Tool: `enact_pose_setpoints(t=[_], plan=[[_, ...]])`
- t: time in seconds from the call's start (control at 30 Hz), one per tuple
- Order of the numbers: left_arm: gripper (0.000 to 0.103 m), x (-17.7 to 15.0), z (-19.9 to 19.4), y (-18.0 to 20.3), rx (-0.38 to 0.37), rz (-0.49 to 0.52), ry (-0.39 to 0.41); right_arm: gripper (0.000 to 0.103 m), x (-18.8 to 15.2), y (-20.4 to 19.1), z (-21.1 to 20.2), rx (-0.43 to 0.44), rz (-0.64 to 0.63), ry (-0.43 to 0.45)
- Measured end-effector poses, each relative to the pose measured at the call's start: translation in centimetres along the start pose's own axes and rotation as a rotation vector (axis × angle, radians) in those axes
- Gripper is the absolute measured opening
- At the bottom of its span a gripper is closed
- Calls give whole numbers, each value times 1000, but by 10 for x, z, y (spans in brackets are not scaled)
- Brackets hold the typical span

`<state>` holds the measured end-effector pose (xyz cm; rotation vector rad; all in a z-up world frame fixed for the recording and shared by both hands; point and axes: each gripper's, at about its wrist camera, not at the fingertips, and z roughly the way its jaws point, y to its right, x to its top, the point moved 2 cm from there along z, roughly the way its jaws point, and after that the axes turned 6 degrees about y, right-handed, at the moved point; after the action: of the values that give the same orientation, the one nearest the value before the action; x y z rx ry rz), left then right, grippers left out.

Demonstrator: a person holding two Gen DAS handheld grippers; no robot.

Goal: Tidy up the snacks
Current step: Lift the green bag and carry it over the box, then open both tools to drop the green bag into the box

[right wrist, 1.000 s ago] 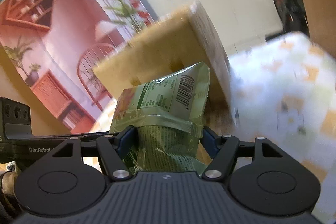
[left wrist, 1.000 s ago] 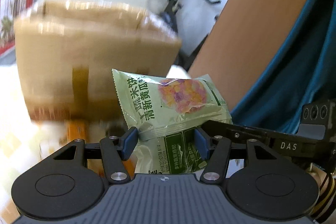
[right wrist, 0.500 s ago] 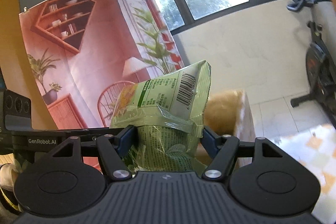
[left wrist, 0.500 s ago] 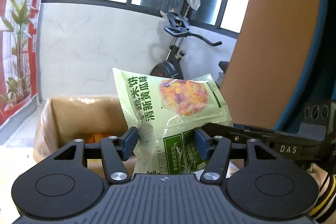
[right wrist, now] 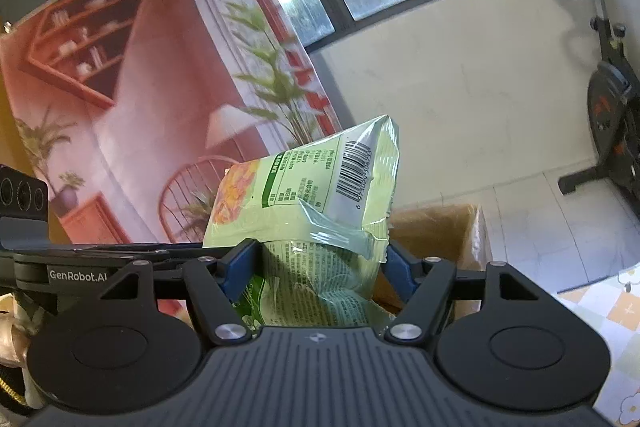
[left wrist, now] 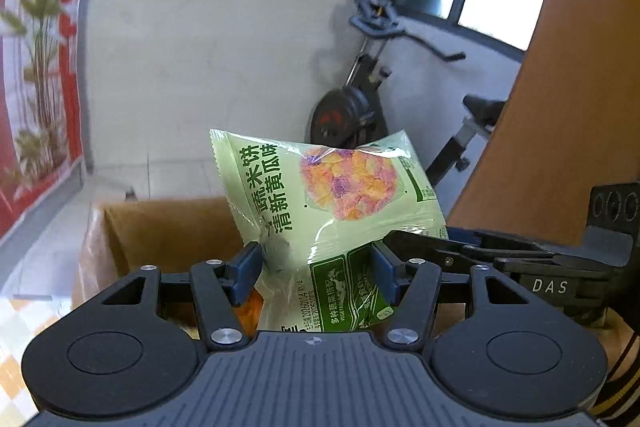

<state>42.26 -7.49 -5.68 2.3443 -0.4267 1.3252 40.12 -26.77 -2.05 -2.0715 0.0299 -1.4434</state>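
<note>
My left gripper [left wrist: 316,269] is shut on a light green snack packet [left wrist: 328,199] with a picture of orange and purple rice cakes. It holds it upright above an open cardboard box [left wrist: 168,227]. An orange snack [left wrist: 248,311] shows inside the box. My right gripper [right wrist: 318,269] is shut on another green snack packet [right wrist: 316,195], barcode side up, held over the same box [right wrist: 444,231]. The other gripper's body shows at the right of the left wrist view [left wrist: 552,267] and at the left of the right wrist view [right wrist: 76,267].
A table with a checked yellow and white cloth [right wrist: 608,303] carries the box. An exercise bike [left wrist: 360,99] stands by the white wall under the windows. A red room-scene backdrop [right wrist: 132,115] hangs at the left. A brown panel [left wrist: 560,107] stands at the right.
Both grippers have risen with their packets from beside the box front to above its open top. The grips have not changed.
</note>
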Motion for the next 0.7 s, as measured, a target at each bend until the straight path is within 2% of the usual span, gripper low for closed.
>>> enact_pose_setpoints(t=[0.17,0.27,0.33,0.4,0.7], plan=[[63,-28,15,-9,25,-28,-63,70,-22,8,15,-15,-53,-79],[53,-38,23,-6,68,10,-86,71,-34,15,25,-35,-32,-132],[57,-39,24,-4,118,30,-91,68,-40,6,30,-86,-130,-149],[59,-38,21,-5,126,30,-77,69,-42,0,31,-114,-184,-151],[62,-23,-7,4,160,55,11,69,-46,-10,-2,-197,-196,-79]])
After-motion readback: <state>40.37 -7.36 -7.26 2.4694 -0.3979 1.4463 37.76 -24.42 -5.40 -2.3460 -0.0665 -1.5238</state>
